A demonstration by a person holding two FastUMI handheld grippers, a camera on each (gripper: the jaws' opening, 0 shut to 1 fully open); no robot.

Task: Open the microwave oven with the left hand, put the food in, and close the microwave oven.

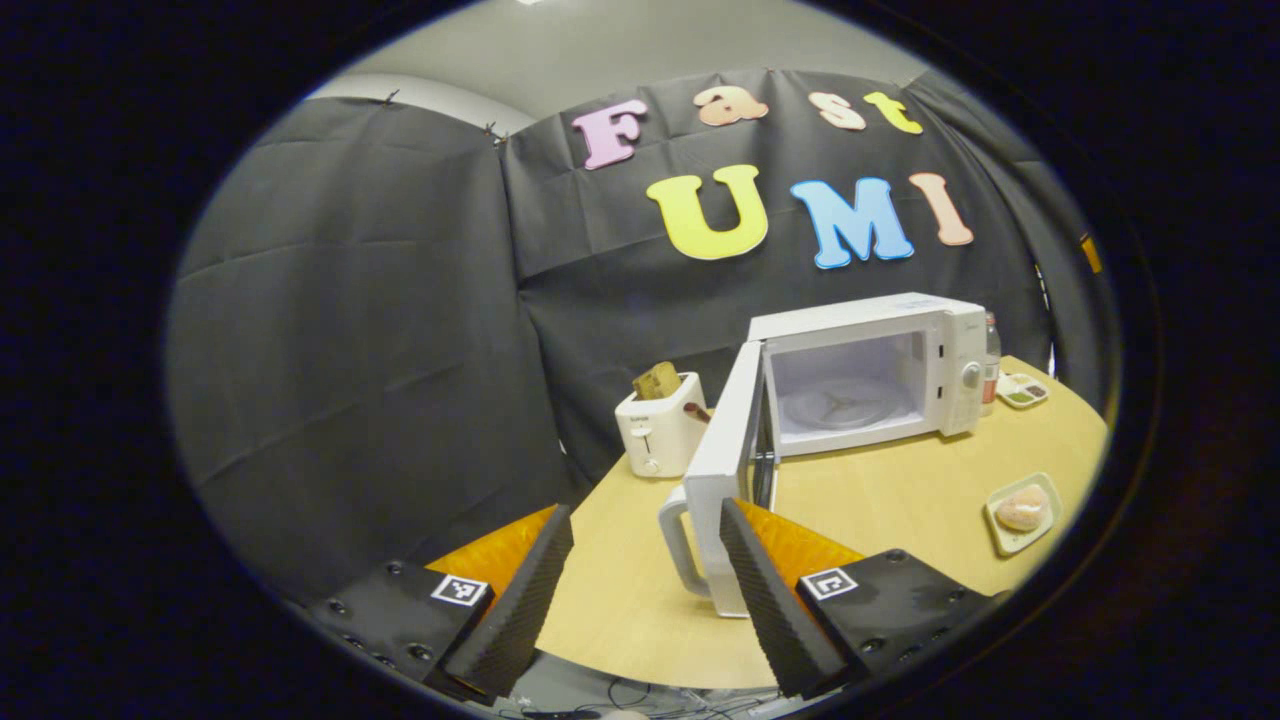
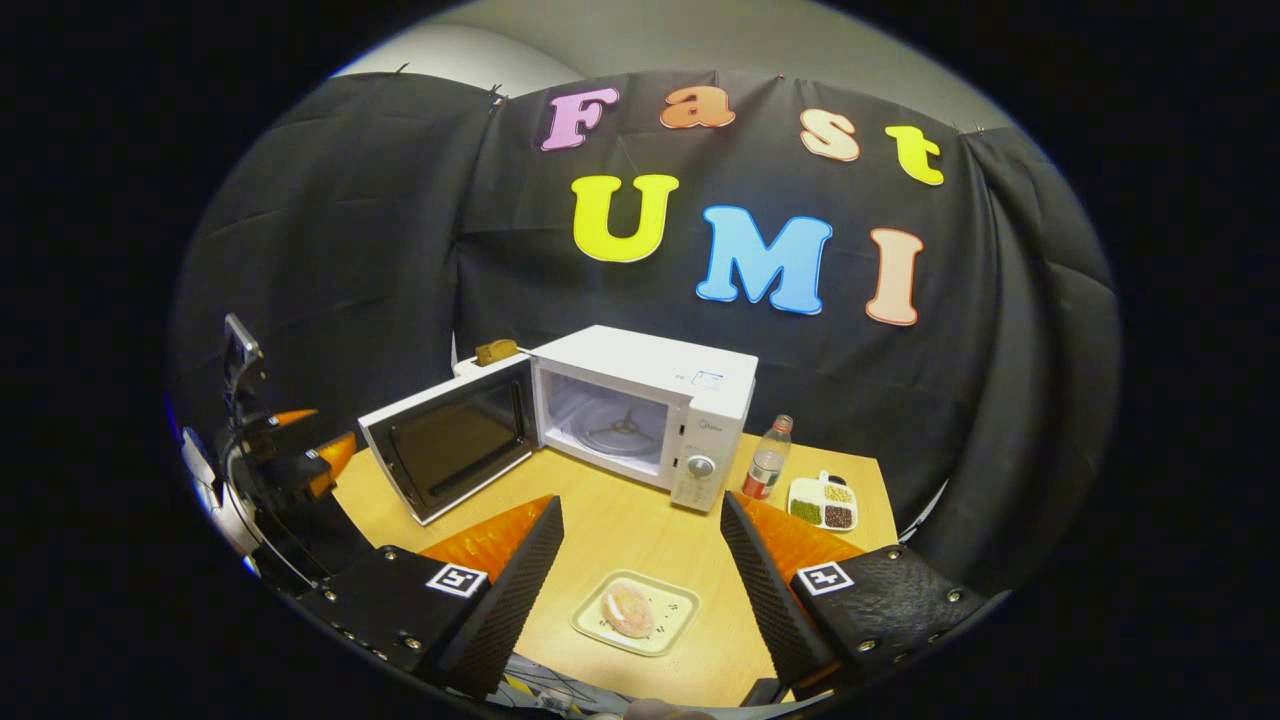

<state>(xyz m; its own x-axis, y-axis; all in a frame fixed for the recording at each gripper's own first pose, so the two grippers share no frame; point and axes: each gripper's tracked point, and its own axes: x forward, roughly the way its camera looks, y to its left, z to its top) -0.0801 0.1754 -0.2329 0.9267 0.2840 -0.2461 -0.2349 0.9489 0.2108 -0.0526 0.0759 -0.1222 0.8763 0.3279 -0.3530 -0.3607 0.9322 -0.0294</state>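
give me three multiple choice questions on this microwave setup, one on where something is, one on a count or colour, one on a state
1. Where does the plate with the food sit?
A. inside the microwave
B. on the table in front of the microwave
C. on top of the toaster

2. What colour is the microwave?
A. white
B. red
C. black

3. What state is the microwave door in?
A. shut
C. taken off
B. swung open

Answers:
1 B: the right gripper view shows the plate on the table, between the right tongs.
2 A: its casing is white in both views.
3 B: the door stands wide and the cavity with its turntable is bare.
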